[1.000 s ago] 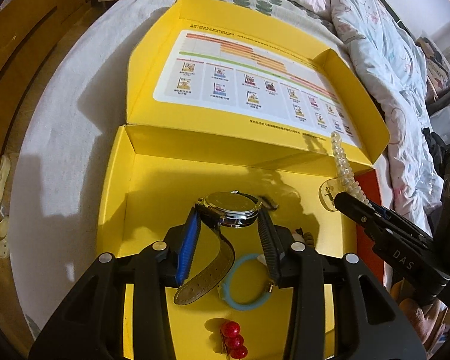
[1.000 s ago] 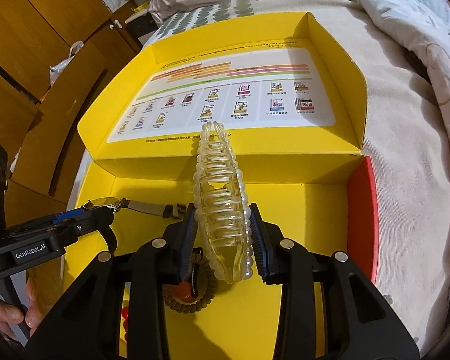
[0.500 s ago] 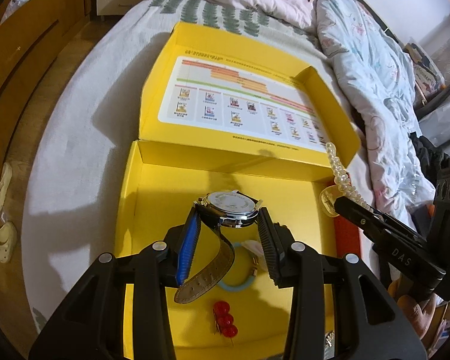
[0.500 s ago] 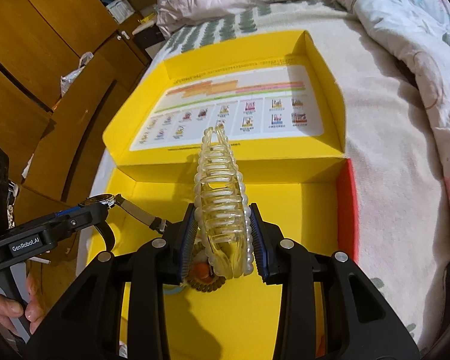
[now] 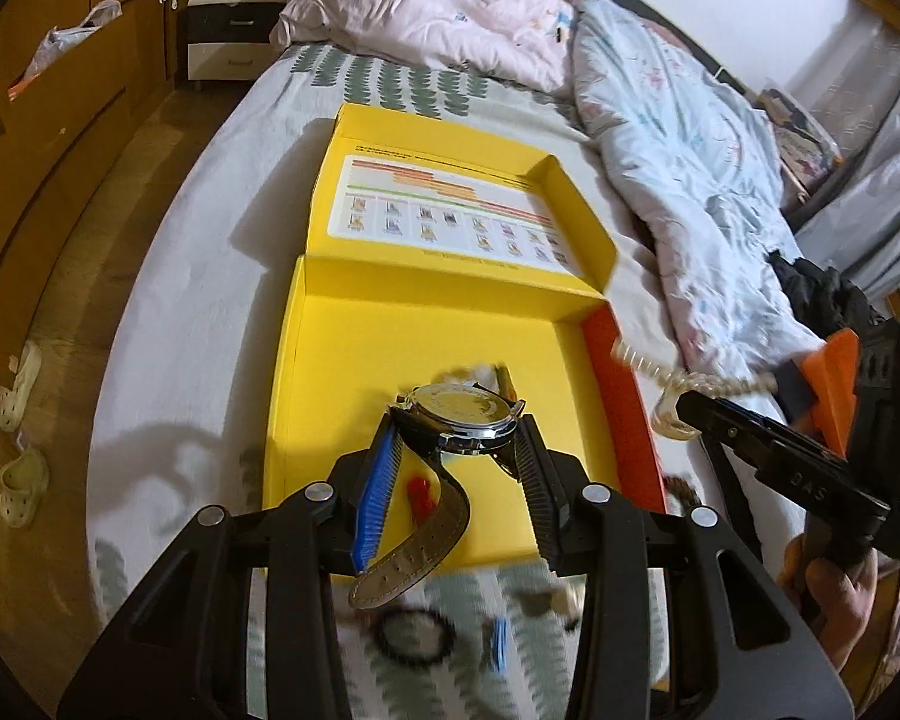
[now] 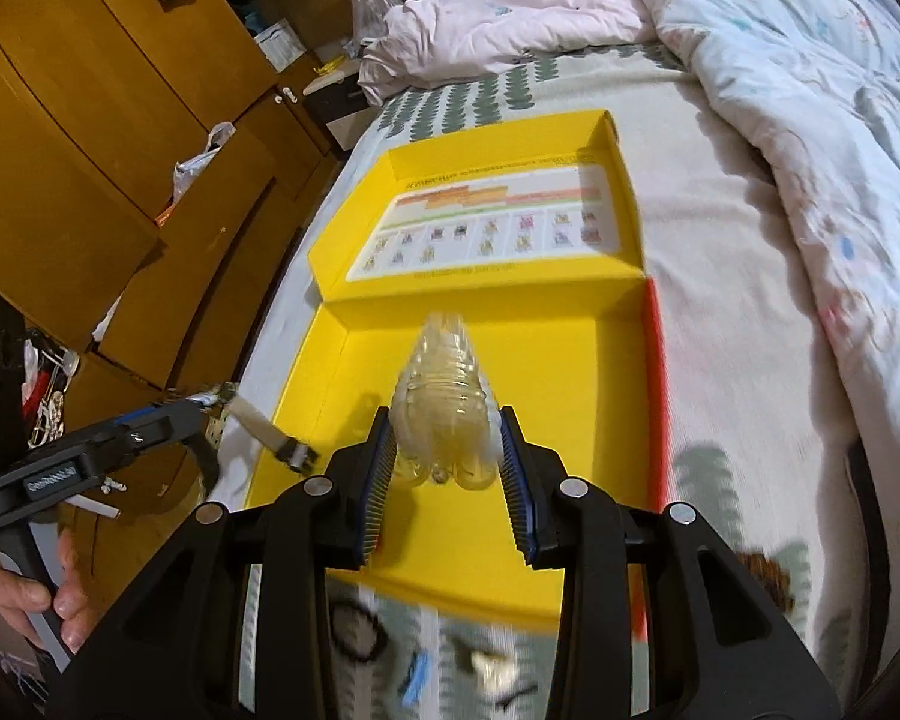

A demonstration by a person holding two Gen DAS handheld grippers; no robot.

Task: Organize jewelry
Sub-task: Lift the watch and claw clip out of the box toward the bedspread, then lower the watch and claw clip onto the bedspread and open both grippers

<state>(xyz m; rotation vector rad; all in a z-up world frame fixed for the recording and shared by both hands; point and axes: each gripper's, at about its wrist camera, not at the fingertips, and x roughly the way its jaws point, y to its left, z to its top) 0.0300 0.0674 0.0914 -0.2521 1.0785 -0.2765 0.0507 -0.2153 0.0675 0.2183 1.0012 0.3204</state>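
My left gripper is shut on a wristwatch with a silver case and a brown leather strap hanging down, held above the open yellow box. My right gripper is shut on a clear hair claw clip edged with pearls, held above the same box. In the left wrist view the clip and right gripper sit right of the box's orange wall. In the right wrist view the left gripper holds the watch at the box's left edge. Red beads lie in the box.
The box lies on a bed with its lid folded back. Small items lie on the leaf-print sheet near me: a black ring, a blue clip, a brown scrunchie. Quilts lie right, wooden cabinets left.
Both grippers have pulled back and up from the box, each keeping its item. The box now looks smaller and farther, and the sheet with loose items has come into view.
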